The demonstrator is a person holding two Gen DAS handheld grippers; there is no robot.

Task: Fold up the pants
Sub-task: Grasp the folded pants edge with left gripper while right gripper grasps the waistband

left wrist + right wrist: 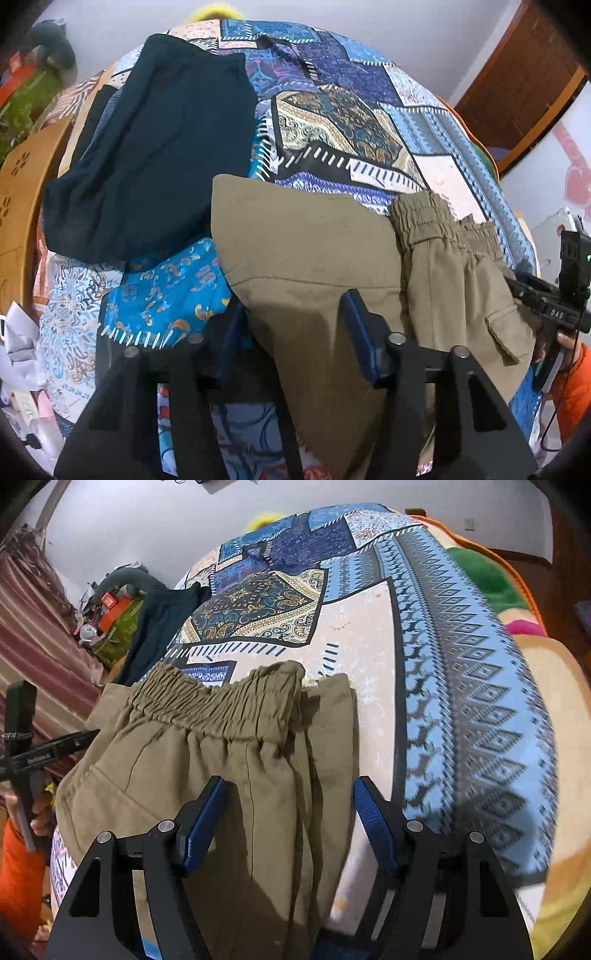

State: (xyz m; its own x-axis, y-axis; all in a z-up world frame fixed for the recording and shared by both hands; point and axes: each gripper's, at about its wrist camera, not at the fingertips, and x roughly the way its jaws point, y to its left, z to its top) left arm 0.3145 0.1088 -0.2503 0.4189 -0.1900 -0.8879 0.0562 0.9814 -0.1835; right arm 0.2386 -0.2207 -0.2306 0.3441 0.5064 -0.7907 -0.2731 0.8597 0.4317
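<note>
Olive-green pants [317,258] lie on the patterned bedspread [351,110], folded, with the elastic waistband [436,221] at the right. In the right wrist view the pants [229,768] fill the lower left, waistband [221,701] toward the far side. My left gripper [291,317] is open, its blue-padded fingers [360,332] straddling the pants' near edge. My right gripper [291,819] is open over the pants' leg part, and it also shows in the left wrist view [546,306] at the right edge.
Dark teal pants [155,147] lie folded on the bed's far left. A wooden headboard [26,192] stands at the left, with clutter [18,350] below it. A colourful blanket [491,579] lies along the bed's right edge. A wooden door [517,81] stands at the back right.
</note>
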